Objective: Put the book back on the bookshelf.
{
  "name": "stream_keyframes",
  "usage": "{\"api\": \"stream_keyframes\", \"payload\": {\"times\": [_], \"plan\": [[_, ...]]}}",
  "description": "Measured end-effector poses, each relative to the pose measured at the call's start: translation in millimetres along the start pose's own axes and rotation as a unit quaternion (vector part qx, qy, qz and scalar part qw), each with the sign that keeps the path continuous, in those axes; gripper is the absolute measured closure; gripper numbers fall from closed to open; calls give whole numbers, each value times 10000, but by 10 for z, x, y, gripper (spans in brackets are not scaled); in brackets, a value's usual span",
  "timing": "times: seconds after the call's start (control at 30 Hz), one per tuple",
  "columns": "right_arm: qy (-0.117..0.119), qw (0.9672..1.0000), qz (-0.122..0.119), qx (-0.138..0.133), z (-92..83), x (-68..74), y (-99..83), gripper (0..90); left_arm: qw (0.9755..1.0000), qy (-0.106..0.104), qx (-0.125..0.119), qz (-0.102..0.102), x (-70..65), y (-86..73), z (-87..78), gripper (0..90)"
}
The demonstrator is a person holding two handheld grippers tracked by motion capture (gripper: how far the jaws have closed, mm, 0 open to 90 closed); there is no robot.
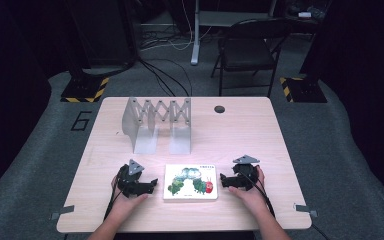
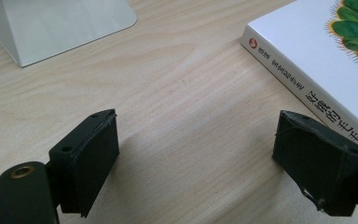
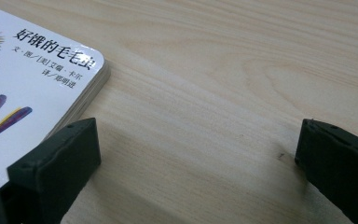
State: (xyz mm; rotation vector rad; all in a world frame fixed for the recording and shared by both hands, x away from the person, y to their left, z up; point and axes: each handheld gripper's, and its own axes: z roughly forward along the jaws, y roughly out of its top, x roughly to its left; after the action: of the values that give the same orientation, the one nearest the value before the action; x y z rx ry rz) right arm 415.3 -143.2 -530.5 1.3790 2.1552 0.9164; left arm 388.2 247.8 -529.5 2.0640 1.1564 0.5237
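Flat on the pale wooden counter (image 1: 240, 130), near the middle of its near edge, lies a white board book with a green caterpillar on its cover (image 1: 190, 182), cover up and untouched. Flanked on both sides: left tool (image 1: 152, 184) just beside the book's left edge, right tool (image 1: 223, 179) just beside its right edge, each resting low on the counter in a hand. Left tool's jaws spread wide with bare wood between them in the left gripper view, one pad close against the book's spine side (image 2: 307, 70); right tool's jaws likewise wide apart and gripping nothing, one pad sitting by the book's rounded corner (image 3: 42, 70). Judged from this: nothing yet done beyond the approach, with grasping, lifting and most likely standing the book in the rack all left. Farther back, toward the far left part of the counter, stands a grey metal expanding book rack with scissor-lattice back and flat end plates (image 1: 157, 122), slots vacant. Nothing between book and rack to block the way. Small dark round hole (image 1: 219, 109) near the far edge; black folding chair (image 1: 250, 47) on the floor beyond.
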Motion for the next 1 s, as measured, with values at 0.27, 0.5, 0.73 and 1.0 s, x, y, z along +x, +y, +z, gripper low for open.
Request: {"api": "stream_keyframes", "payload": {"times": [0.27,0.5,0.73,1.0], "plan": [[2,10000,12,8,-2,2,0,0,10000,7,10,6,-2,1,-1,140],[-1,10000,73,15,0,12,5,0,10000,-6,17,-1,-4,3,0,139],[-5,10000,82,20,-1,12,5,0,10000,-10,22,-1,-3,3,0,138],[-6,10000,82,19,-1,12,5,0,10000,3,-42,-30,-53,7,2,181]]}}
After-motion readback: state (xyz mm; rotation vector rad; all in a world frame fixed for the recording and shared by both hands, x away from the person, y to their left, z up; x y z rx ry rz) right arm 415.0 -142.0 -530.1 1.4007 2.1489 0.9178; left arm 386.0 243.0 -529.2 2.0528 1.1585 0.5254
